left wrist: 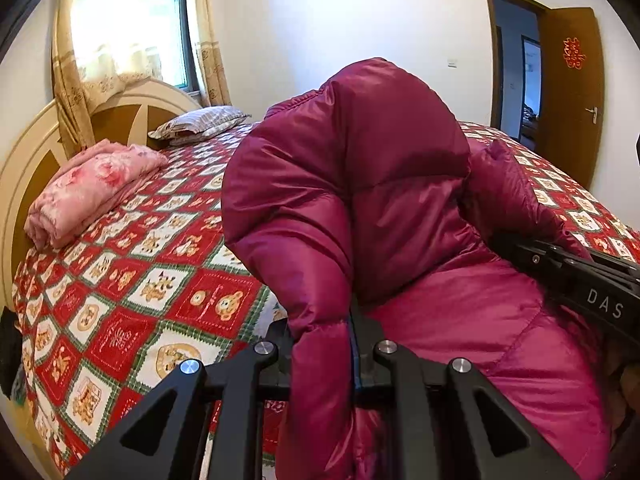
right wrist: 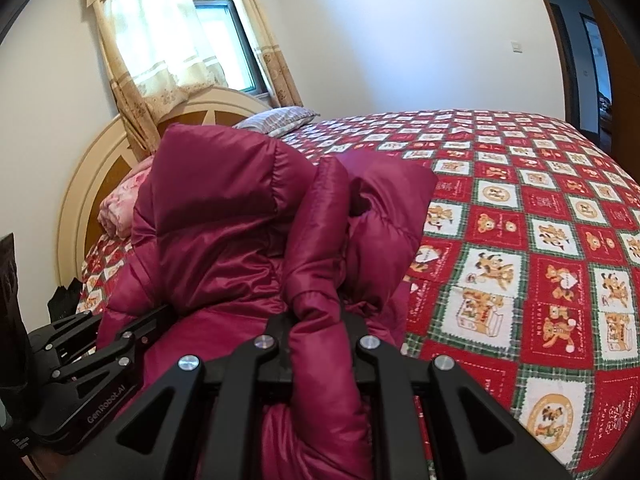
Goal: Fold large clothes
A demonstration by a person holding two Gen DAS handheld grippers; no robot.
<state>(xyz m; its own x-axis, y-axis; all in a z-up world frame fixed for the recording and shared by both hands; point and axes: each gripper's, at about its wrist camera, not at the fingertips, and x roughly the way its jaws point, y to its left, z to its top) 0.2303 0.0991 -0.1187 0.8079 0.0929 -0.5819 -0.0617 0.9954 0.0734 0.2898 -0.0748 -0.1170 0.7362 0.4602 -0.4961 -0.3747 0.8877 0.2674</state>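
**Both grippers pinch the puffer jacket above the patterned bed**

A white-walled bedroom holds a wide bed (right wrist: 520,208) that fills most of both views, covered by a red, white and green checked quilt printed with small bear and dog panels. At its head stands a cream arched headboard (left wrist: 24,160) with brown wooden inlays, and behind it a window (right wrist: 224,40) hung with pale yellow, lace-edged curtains (left wrist: 100,32). A brown wooden door (left wrist: 572,92) stands open on the far wall, with a red paper ornament stuck to it.

The large magenta quilted puffer jacket (left wrist: 360,168), shiny and puffy with stitched channels, is heaped on the near side of the bed, part of it lifted in a rounded bulge above the quilt. Near the headboard lie a folded pink floral blanket (left wrist: 88,192) and a grey striped pillow (left wrist: 200,124), both well apart from the jacket in the left view.

The black left gripper (left wrist: 332,360) is clenched on a thick fold of the jacket, fabric bulging between its fingers. The black right gripper (right wrist: 316,344) likewise grasps a padded roll of the jacket. Each gripper shows at the edge of the other's view, beside the heaped cloth.
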